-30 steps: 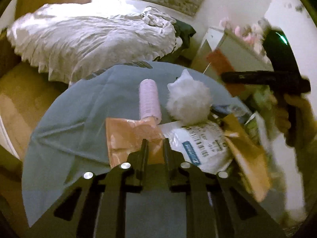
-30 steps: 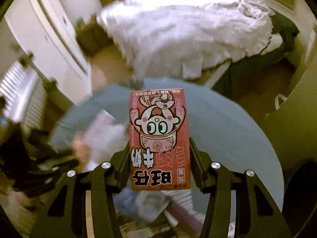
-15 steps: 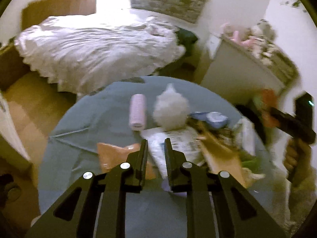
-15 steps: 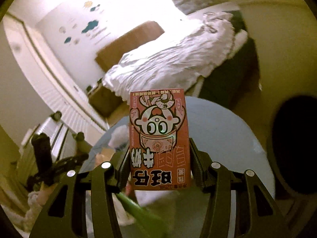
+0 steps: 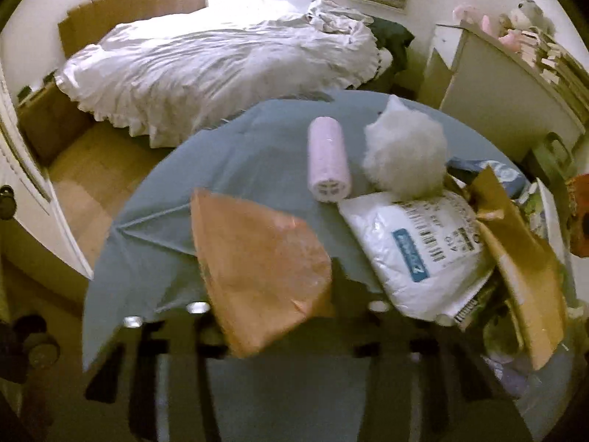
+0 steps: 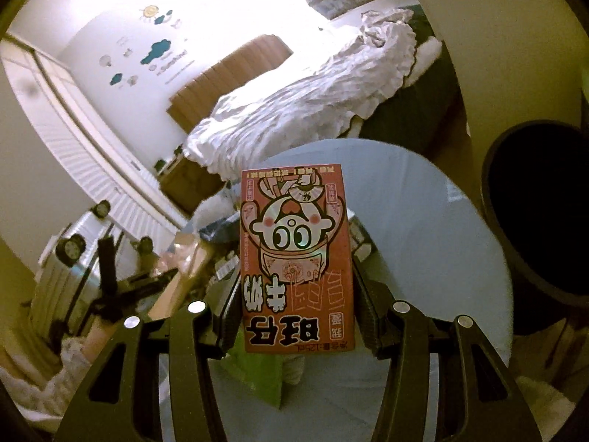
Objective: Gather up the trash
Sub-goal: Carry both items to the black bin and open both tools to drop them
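Observation:
My right gripper is shut on a red milk carton with a cartoon face, held upside down above the round blue table. A black trash bin stands at the right beside the table. My left gripper is dark and blurred low in the left wrist view; an orange plastic bag lies over its fingers, and I cannot tell whether they grip it. On the table are a pink roll, a white fluffy ball, a white mailer bag and a brown paper bag.
A bed with white bedding stands beyond the table. A white cabinet with plush toys is at the back right. A suitcase stands at the left in the right wrist view. The table's blue cloth hangs over the edge.
The left gripper's jaws have spread apart and the orange bag now covers them. The right gripper has kept hold of the carton and the black bin now shows larger at its right.

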Tool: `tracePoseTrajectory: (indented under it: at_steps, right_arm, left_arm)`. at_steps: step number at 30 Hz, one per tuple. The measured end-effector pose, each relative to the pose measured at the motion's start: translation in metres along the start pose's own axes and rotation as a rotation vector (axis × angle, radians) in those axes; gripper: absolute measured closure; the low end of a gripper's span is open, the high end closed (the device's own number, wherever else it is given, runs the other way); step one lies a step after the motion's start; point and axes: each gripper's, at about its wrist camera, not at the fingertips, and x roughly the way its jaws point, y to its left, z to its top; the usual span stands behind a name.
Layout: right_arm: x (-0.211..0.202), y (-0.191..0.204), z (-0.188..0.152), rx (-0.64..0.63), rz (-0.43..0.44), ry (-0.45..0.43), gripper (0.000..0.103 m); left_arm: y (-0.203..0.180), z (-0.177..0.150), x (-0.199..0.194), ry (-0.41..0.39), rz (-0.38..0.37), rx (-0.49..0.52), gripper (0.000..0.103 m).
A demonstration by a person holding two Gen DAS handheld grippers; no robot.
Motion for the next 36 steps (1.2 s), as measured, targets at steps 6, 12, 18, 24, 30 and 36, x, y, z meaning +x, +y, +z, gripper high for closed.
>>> tracePoseTrajectory:
  at_steps: [6, 12, 18, 24, 30, 36]
  right_arm:
    - [-0.008, -0.011, 0.003, 0.037, 0.016, -0.055, 0.051]
    - [-0.054, -0.065, 0.034, 0.168, -0.051, -0.281, 0.051]
    - [-0.088, -0.141, 0.042, 0.318, -0.209, -0.416, 0.051]
    - [-0.079, -0.213, 0.017, 0.422, -0.332, -0.347, 0.051]
    - [-0.055, -0.256, 0.008, 0.487, -0.361, -0.196, 0.051]
    - [-0.037, -0.264, 0.005, 0.528, -0.333, -0.127, 0.051]
  left_arm:
    - [0.007, 0.006, -0.035, -0.076, -0.126, -0.089, 0.070]
    - [-0.080, 0.054, -0.090, -0.194, -0.294, 0.063, 0.069]
    - [-0.221, 0.093, -0.087, -0.185, -0.544, 0.262, 0.069]
    - [-0.358, 0.103, -0.023, -0.021, -0.695, 0.408, 0.069]
    - [-0.443, 0.103, 0.062, 0.205, -0.647, 0.474, 0.069]
    - [-0.478, 0.095, 0.103, 0.313, -0.584, 0.548, 0.069]
